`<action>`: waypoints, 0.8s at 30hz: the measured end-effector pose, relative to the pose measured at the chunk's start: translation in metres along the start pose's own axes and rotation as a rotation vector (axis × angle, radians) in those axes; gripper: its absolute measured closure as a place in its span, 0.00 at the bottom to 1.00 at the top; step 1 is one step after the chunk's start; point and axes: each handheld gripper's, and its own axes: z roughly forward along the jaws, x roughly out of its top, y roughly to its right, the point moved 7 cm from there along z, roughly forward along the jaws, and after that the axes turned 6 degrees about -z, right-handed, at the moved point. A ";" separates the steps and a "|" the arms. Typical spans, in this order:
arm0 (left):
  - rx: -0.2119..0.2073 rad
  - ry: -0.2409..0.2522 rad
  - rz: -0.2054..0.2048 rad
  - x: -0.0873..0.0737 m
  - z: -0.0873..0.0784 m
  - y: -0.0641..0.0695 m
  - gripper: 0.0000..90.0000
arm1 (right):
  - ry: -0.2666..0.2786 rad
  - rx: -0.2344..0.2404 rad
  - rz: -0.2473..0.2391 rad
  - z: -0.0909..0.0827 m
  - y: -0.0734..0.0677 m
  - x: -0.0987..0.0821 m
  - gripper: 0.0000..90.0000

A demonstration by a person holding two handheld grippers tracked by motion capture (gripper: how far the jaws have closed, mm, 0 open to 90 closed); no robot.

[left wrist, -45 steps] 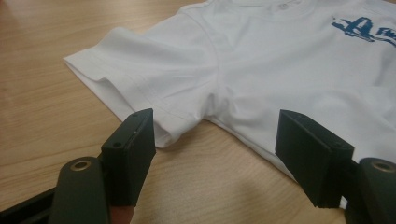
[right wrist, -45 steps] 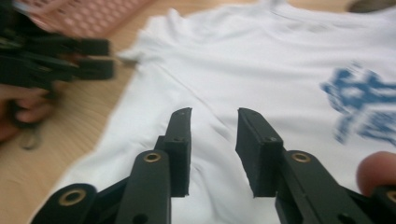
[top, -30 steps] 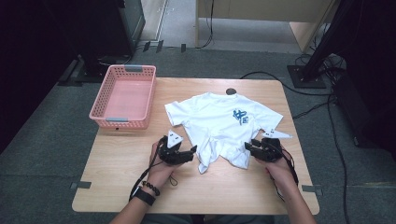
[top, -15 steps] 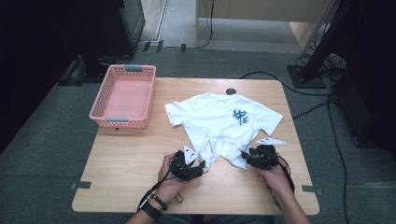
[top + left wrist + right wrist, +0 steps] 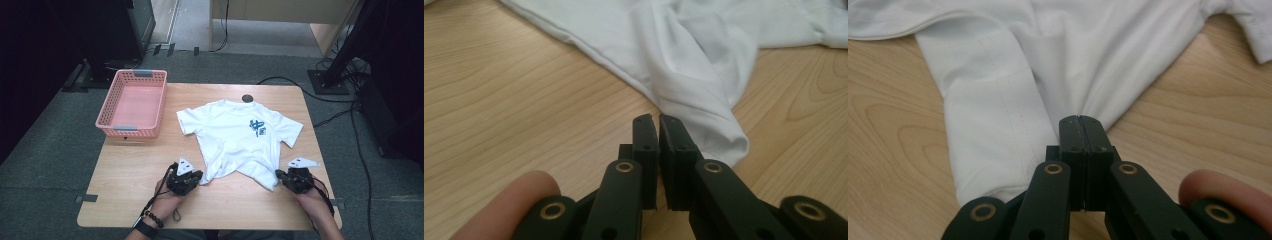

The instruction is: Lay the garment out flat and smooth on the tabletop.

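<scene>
A white t-shirt (image 5: 235, 140) with a blue chest print lies face up on the wooden table (image 5: 125, 175), collar away from me. My left gripper (image 5: 197, 176) is at the shirt's near left hem corner. In the left gripper view its jaws (image 5: 658, 119) are pressed nearly together where the hem edge of the shirt (image 5: 694, 65) meets their tips. My right gripper (image 5: 280, 175) is at the near right hem corner. In the right gripper view it (image 5: 1080, 119) is shut, and creases in the cloth (image 5: 998, 115) run into its tip.
A pink plastic basket (image 5: 131, 132) stands at the table's far left corner. A small dark round disc (image 5: 247, 98) sits at the far edge beyond the collar. Cables and stand bases lie on the floor behind and to the right.
Both grippers have drawn back toward me and apart. The bunched lower hem has spread out between them.
</scene>
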 end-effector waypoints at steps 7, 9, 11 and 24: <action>0.011 0.003 -0.034 -0.006 -0.015 -0.022 0.95 | -0.021 -0.144 -0.007 -0.016 0.026 -0.013 0.94; -0.010 0.005 -0.037 -0.009 -0.018 -0.022 0.92 | -0.017 -0.141 0.032 -0.018 0.030 -0.017 0.89; -0.026 0.009 -0.044 -0.011 -0.020 -0.021 0.86 | 0.023 -0.087 0.055 -0.022 0.024 -0.014 0.84; -0.065 0.043 -0.055 -0.012 -0.024 -0.019 0.66 | 0.036 0.053 0.000 -0.013 -0.009 -0.018 0.88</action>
